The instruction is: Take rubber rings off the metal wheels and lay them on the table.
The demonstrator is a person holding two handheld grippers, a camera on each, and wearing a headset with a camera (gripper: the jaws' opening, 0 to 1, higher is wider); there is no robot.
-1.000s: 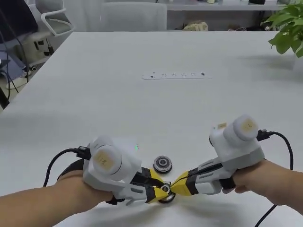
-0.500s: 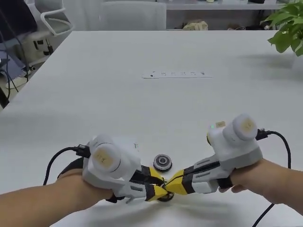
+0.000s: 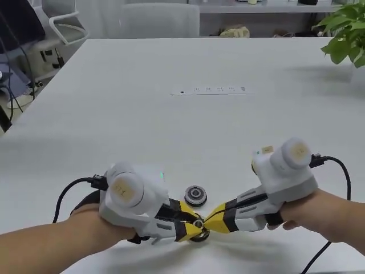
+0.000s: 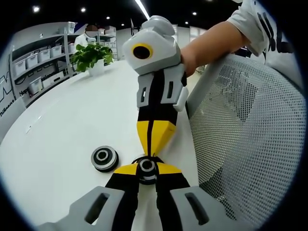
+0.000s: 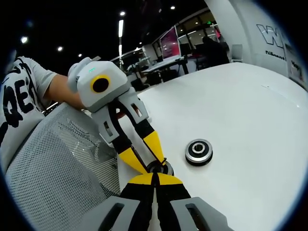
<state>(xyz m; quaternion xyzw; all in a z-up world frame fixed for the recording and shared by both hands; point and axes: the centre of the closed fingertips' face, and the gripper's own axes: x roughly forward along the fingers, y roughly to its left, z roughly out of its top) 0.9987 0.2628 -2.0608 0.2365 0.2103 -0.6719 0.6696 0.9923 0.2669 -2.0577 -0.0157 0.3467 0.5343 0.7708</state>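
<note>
while left gripper (image 3: 191, 227) grips a wheel (image 4: 147, 170), right gripper (image 5: 155, 175) seemingly pinches its ring (image 5: 166, 166).

Bright overhead light, soft shadows (fisheye edges warped), sharp

Left gripper (image 3: 192, 226) and right gripper (image 3: 209, 222): grey-white housings (image 3: 149, 201), black jaws tipped yellow, tan disc (image 3: 122, 192) atop each housing. Black cable (image 3: 68, 191) exits behind each housing. White sleeve (image 5: 19, 91), dark print, possibly lettering.

right gripper (image 3: 208, 222): tips sank toward the left gripper (image 3: 191, 228) 0.5 s ago, now back slightly right.
held metal wheel (image 4: 147, 169): hub, plain 1 s ago in head view, now mostly hidden between yellow tips.
</note>
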